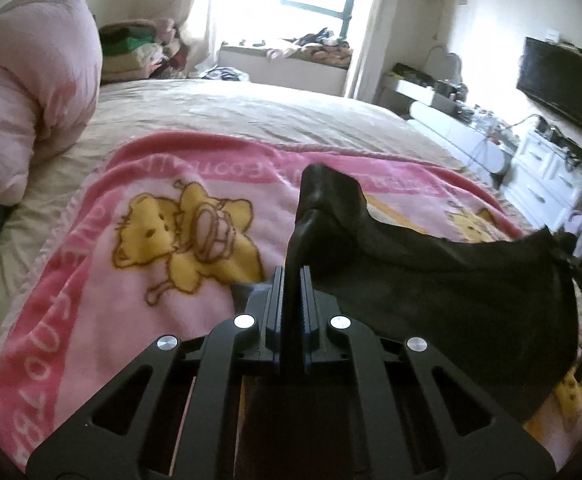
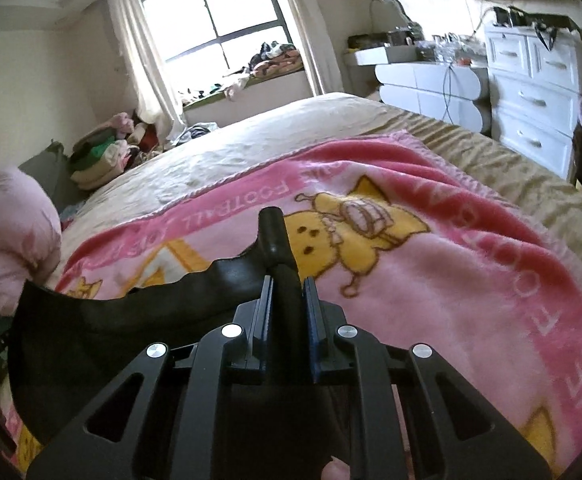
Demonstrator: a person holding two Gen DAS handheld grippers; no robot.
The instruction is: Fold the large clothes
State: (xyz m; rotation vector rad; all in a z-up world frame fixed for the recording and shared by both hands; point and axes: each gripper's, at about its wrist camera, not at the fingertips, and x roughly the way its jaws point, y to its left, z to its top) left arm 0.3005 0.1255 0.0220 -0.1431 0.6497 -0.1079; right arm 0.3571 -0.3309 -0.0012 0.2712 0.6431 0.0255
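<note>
A black garment (image 1: 431,280) hangs stretched between my two grippers above the bed. My left gripper (image 1: 292,280) is shut on one corner of it; the cloth sticks up past the fingertips and runs off to the right. My right gripper (image 2: 287,288) is shut on the other corner of the black garment (image 2: 103,344), which runs off to the left and hangs down. Under it lies a pink blanket (image 1: 131,280) with yellow cartoon bears, also in the right wrist view (image 2: 451,280).
The blanket lies on a bed with a beige sheet (image 1: 231,116). A rolled pink duvet (image 1: 23,92) sits at the left. White drawers (image 2: 531,92) stand at the right, a pile of folded clothes (image 2: 103,156) beyond the bed, a window bench (image 1: 283,64) at the back.
</note>
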